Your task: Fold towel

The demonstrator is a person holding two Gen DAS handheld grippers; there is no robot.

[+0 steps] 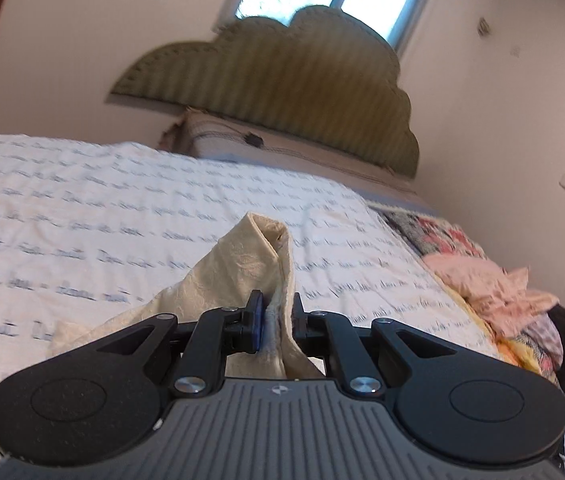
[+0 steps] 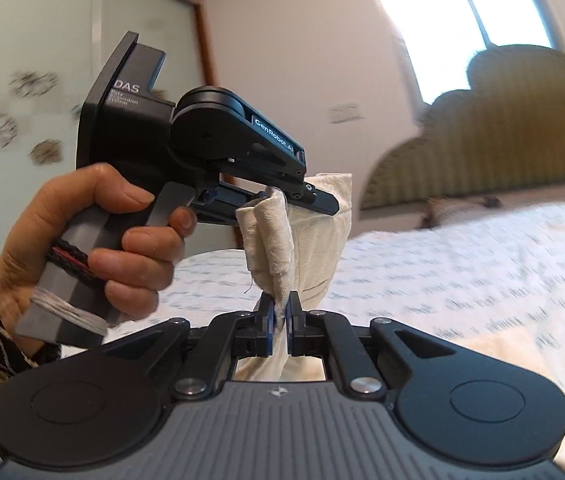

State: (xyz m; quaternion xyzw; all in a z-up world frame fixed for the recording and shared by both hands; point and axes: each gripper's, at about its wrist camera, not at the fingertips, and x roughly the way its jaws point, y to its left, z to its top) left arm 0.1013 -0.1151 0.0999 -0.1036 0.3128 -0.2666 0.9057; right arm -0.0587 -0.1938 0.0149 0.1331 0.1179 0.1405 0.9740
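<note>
A cream towel (image 1: 238, 264) is lifted above the bed, pinched in both grippers. My left gripper (image 1: 276, 312) is shut on a bunched corner of it; the cloth stands up ahead of the jaws and trails down to the left. In the right wrist view my right gripper (image 2: 279, 312) is shut on another bunch of the towel (image 2: 278, 232). Just above and beyond it the left gripper (image 2: 302, 194) shows from the side, gripped by a person's hand (image 2: 94, 240), with the towel hanging from its fingers.
Below lies a bed with a white patterned bedspread (image 1: 122, 216) and an olive scalloped headboard (image 1: 282, 92). A heap of pink and patterned clothes (image 1: 494, 280) sits at the bed's right edge. A window (image 2: 458, 20) and walls lie behind.
</note>
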